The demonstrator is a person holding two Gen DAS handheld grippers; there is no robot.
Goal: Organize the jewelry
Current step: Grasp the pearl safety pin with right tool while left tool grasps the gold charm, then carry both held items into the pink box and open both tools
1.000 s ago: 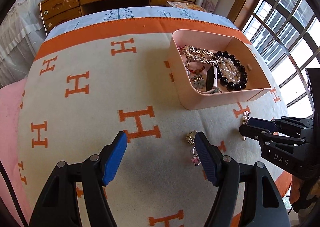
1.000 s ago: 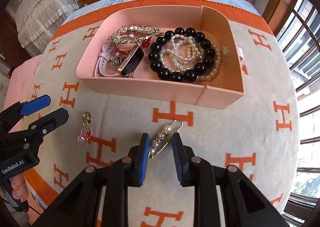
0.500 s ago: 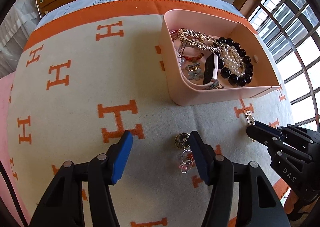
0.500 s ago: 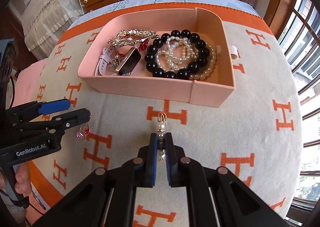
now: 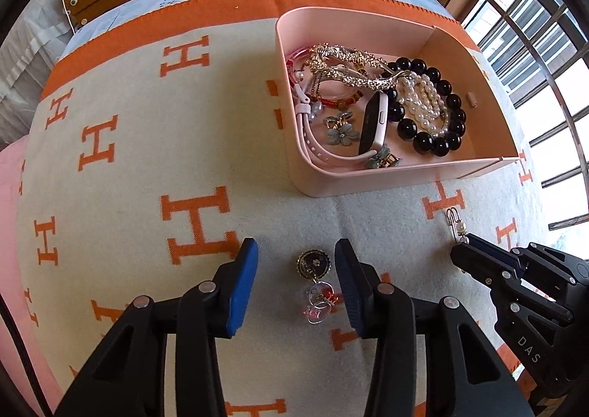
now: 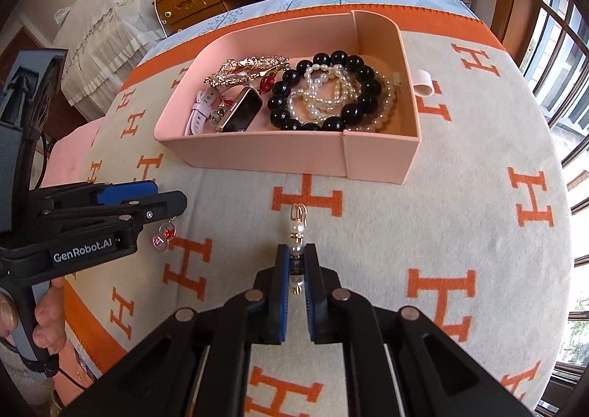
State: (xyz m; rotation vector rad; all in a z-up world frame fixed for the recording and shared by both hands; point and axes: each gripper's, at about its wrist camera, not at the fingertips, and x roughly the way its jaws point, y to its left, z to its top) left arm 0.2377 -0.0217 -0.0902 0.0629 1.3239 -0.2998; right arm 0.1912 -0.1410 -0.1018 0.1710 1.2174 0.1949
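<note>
Our right gripper has its fingers clamped on the gold pearl-beaded pin, which lies on the cream blanket with orange H letters near the pink plastic tray. Our left gripper is closing its fingers around the gold-capped earring with red glass drops (not touching yet).

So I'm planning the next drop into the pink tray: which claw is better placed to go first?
The right claw: it is shut on the pearl pin just before the pink tray. The left claw is closing around the earring, not gripping.
</note>
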